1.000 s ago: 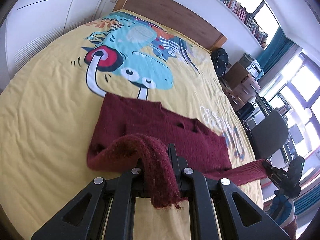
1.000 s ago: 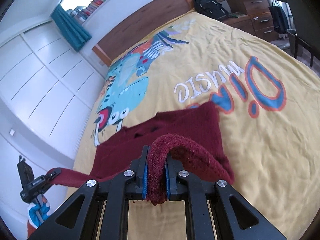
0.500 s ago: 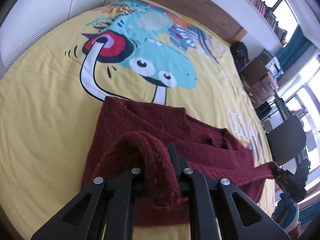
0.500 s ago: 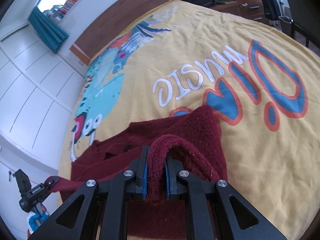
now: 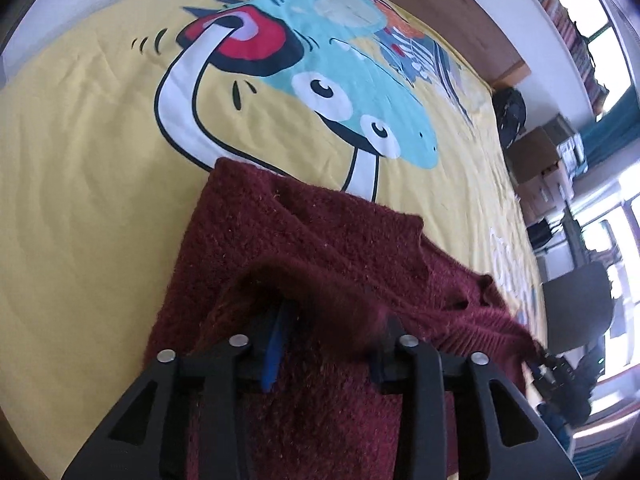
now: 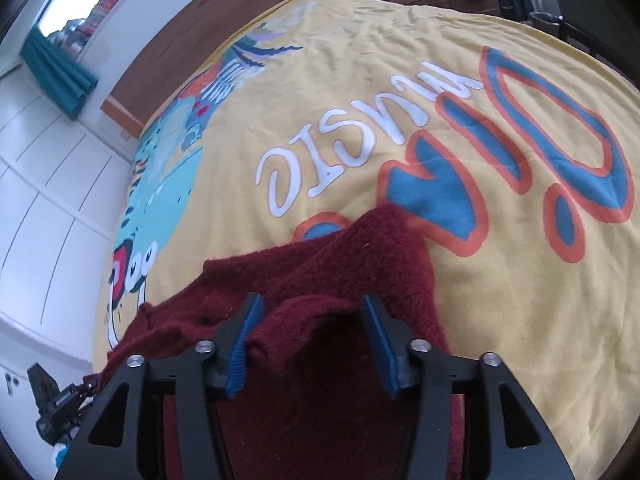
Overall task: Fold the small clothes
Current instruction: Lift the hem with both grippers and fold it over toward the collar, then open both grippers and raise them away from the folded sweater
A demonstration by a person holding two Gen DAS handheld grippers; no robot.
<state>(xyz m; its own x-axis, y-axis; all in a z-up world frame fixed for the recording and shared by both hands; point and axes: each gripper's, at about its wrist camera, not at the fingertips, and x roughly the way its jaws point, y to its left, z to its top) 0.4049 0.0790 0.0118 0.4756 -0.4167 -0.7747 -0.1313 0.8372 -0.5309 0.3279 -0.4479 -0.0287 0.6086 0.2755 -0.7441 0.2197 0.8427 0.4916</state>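
Left tool [image 5: 326, 334] jaws just opening, knit bunched between, pads no longer pinching; right tool [image 6: 308, 346] likewise spread, hem slack between. Sweater [image 5: 304, 248] lies on bed [image 5: 80, 160], near edge folded over body (first fold laid). Further folds, smoothing left.

Yellow cartoon bedspread [image 5: 92, 184], wooden headboard [image 6: 192, 44], white wardrobe doors [image 6: 44, 208], teal curtain [image 6: 56, 76] (bright window).
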